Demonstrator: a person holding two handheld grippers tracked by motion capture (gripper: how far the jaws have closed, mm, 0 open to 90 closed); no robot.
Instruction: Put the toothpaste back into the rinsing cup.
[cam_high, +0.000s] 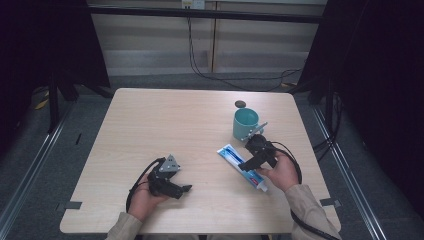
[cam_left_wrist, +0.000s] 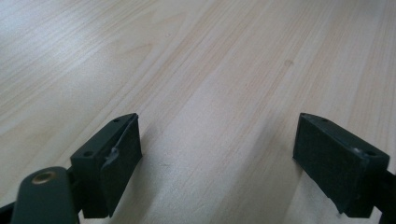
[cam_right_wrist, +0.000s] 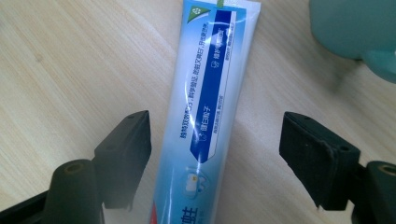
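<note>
Now right hand-held gripper (cam_right_wrist: 215, 154) straddles toothpaste tube (cam_right_wrist: 210, 93), jaws wide.

A: Classify the location.

B: Lab-type recording station, not a home or shop. Evidence: a single light wooden desk (cam_high: 165, 120) stands alone on grey floor (cam_high: 210, 81), flanked by black curtains (cam_high: 385, 75) on both sides.

A: Further indicators?

B: Metal rails (cam_high: 30, 170) run along the floor beside the desk. Black cables (cam_high: 200, 65) hang from a horizontal bar (cam_high: 200, 14) at the rear and trail across the floor. Tape marks (cam_high: 73, 205) sit at the desk's near corners. The rear wall (cam_high: 150, 45) is plain panelling.

A: Furnishing?

B: Sparse, arranged around the desk as a fixed work position.
</note>
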